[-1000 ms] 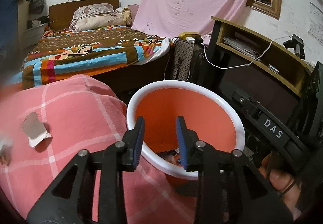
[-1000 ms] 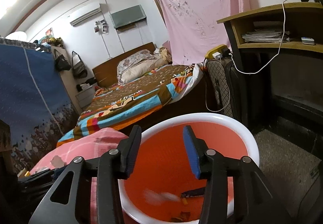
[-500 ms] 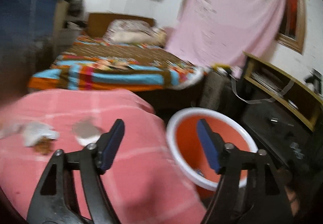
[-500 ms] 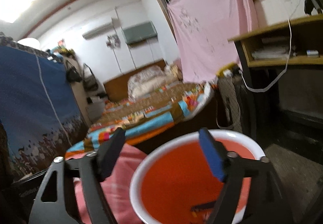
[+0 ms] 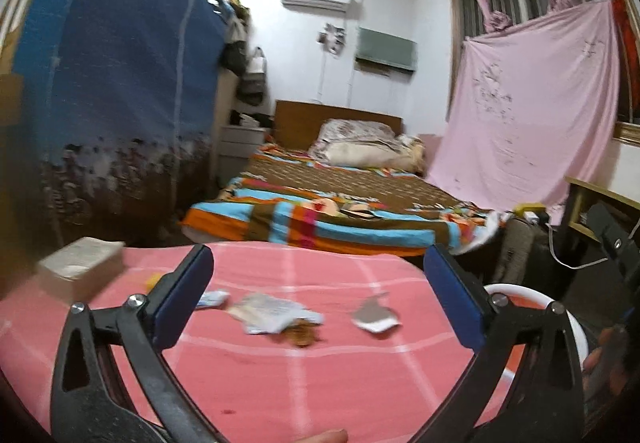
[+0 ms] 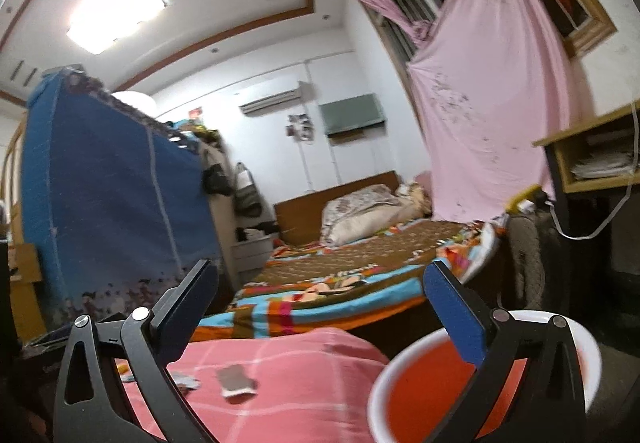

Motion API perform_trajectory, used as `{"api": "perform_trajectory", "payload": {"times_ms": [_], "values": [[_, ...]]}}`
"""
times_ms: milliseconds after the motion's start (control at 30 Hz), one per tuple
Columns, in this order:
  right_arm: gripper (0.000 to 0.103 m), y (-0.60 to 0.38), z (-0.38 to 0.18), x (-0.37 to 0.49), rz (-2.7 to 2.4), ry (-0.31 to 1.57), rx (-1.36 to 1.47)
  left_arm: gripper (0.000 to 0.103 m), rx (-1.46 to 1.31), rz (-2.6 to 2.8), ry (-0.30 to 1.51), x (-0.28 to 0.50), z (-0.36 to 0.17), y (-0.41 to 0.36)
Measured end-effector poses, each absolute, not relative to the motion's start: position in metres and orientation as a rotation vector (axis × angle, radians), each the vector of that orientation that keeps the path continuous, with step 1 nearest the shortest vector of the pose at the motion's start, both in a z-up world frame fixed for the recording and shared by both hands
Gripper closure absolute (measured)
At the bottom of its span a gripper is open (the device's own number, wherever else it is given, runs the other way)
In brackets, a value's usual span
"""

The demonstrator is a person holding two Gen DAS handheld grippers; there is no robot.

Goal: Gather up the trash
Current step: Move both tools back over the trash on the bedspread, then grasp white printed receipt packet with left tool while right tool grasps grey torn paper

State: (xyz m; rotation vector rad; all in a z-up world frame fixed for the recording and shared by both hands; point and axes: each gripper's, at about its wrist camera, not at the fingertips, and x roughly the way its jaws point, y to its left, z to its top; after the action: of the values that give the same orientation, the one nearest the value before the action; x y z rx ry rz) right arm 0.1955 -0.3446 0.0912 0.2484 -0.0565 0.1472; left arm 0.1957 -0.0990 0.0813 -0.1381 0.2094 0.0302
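Left wrist view: left gripper (image 5: 318,283), jaws just opened wide, holds nothing. On the pink cloth (image 5: 248,375), left to right of the crumpled wrapper (image 5: 276,317): small scrap (image 5: 212,299), grey foil piece (image 5: 374,317), bucket (image 5: 520,293), mostly hidden. The litter looks light and flimsy; pinch raised edges. Right gripper (image 6: 320,307) is likewise wide and empty.

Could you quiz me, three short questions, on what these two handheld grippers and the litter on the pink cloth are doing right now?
1. True or false: the left gripper grips a scrap.
2. Where does the orange bin stand: A, on the bed; B, at the right edge of the pink cloth; C, on the shelf?
3. Fill in: the silver wrapper lies ___ the crumpled paper, apart from it.

Key: 1 false, both grippers, the right gripper too, have just been opening and hold nothing; 2 B; 3 right of.
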Motion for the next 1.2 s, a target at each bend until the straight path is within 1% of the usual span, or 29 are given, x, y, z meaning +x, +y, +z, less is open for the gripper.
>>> {"api": "perform_trajectory", "payload": {"times_ms": [233,333,500,600,833,867,900,933,1000,1067,1100,1133,1167,1200], "values": [[0.0,-0.295,0.097,0.19,0.244,-0.126,0.165,0.014,-0.116,0.094,0.144,0.178,0.081,-0.051],[0.0,-0.278,0.095,0.197,0.273,-0.118,0.122,0.014,-0.091,0.1,0.123,0.178,0.081,-0.037],[0.0,-0.247,0.083,0.225,0.298,-0.009,0.024,0.014,-0.064,0.094,0.149,0.188,0.074,-0.023],[0.0,-0.235,0.075,0.246,0.298,0.099,-0.022,0.014,-0.091,0.06,0.189,0.196,0.07,-0.017],[0.0,-0.227,0.056,0.285,0.29,0.331,-0.025,0.015,-0.069,-0.031,0.372,0.23,0.056,-0.031],[0.0,-0.227,0.054,0.289,0.295,0.36,-0.025,0.016,-0.067,-0.041,0.399,0.235,0.053,-0.033],[0.001,-0.225,0.05,0.296,0.304,0.399,-0.026,0.019,-0.067,-0.054,0.442,0.242,0.049,-0.034],[0.003,-0.224,0.047,0.301,0.31,0.431,-0.028,0.021,-0.071,-0.06,0.473,0.248,0.046,-0.035],[0.007,-0.221,0.042,0.31,0.327,0.493,-0.032,0.029,-0.086,-0.085,0.544,0.26,0.039,-0.033],[0.008,-0.219,0.037,0.315,0.335,0.542,-0.035,0.035,-0.1,-0.102,0.603,0.269,0.032,-0.034],[0.011,-0.218,0.034,0.32,0.34,0.578,-0.038,0.038,-0.112,-0.125,0.648,0.277,0.027,-0.035],[0.016,-0.217,0.032,0.322,0.344,0.598,-0.039,0.041,-0.12,-0.14,0.675,0.282,0.024,-0.035],[0.017,-0.216,0.029,0.326,0.351,0.626,-0.04,0.046,-0.127,-0.151,0.695,0.286,0.022,-0.035],[0.017,-0.215,0.027,0.328,0.355,0.643,-0.041,0.047,-0.134,-0.168,0.721,0.292,0.019,-0.035]]}}
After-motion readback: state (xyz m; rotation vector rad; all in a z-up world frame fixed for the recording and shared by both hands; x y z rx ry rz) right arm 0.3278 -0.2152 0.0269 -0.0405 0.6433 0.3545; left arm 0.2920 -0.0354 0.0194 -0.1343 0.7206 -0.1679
